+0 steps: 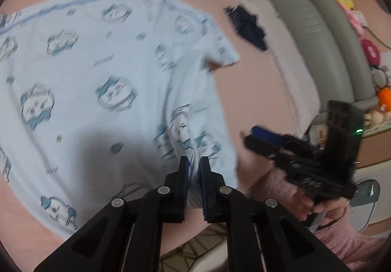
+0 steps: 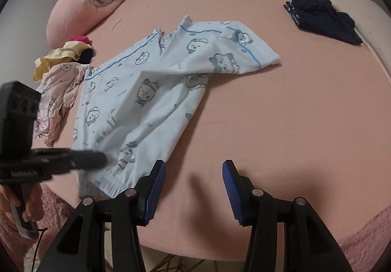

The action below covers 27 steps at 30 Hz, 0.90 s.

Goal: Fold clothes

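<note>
A: Pyjama trousers (image 2: 146, 101), pale blue w/ cartoon print, lie spread on the pink bed (image 2: 293, 113), waistband at the near edge. Left gripper (image 1: 193, 169) has its pads nearly together w/ a pinch of waistband cloth between them; we can't tell if it's clamped firm.

B: So we take a full bite of the elastic there, not just a thin edge, before lifting. Right gripper (image 2: 194, 186)?

A: Jaws about half apart, nothing in them, over bare sheet just beside the hem. Both grippers tilt steeply down, handles gripped from below.
</note>
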Motion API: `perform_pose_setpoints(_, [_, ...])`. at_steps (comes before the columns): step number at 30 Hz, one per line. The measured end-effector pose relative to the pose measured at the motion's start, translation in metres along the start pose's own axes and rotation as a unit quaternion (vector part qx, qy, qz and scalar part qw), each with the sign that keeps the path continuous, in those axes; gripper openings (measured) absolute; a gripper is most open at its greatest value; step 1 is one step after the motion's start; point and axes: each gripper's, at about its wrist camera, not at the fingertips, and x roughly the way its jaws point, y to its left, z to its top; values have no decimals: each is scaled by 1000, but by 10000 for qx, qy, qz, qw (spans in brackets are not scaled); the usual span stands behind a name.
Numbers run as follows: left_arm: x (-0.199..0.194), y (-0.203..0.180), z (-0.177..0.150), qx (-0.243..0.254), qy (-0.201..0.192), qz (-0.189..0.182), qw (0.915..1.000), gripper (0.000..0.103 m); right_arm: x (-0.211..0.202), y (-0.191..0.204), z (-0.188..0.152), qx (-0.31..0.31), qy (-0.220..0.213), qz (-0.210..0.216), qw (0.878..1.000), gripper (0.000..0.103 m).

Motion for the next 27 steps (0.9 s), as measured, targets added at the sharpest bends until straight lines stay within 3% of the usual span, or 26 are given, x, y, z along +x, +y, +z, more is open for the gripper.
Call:
perform_pose_setpoints(4, [13, 11, -2, -296, 120, 51, 9995, 39, 2, 1, -6, 29, 53, 16, 10000, 48])
perform_pose_setpoints(12, [18, -11, -4, -234, 132, -184, 9995, 43, 0, -14, -9, 276, 75, 32, 9996, 48])
perform_pose_setpoints(13, [20, -15, -5, -220, 144, -266, 9993, 40, 0, -15, -9, 311, 66, 45, 9995, 48])
perform_pose_setpoints(14, [22, -18, -4, -211, 145, -355, 9990, 31, 0, -17, -8, 335, 60, 57, 9994, 48])
perform_pose_setpoints(15, [22, -18, -3, -208, 91, -391, 9990, 2, 0, -16, -9, 307, 70, 60, 9995, 48])
perform_pose_setpoints(19, [3, -16, 2, -267, -320, -431, 9982, 2, -1, -11, -6, 165, 76, 60, 9998, 48])
perform_pose_setpoints(23, [-43, -5, -1, -214, -662, -398, 9968, 2, -4, 6, 5, -206, 48, 126, 9997, 48])
perform_pose_setpoints(27, [-66, 19, -10, -377, -754, -249, 9961, 2, 0, 40, 19, -745, 28, 233, 9969, 48])
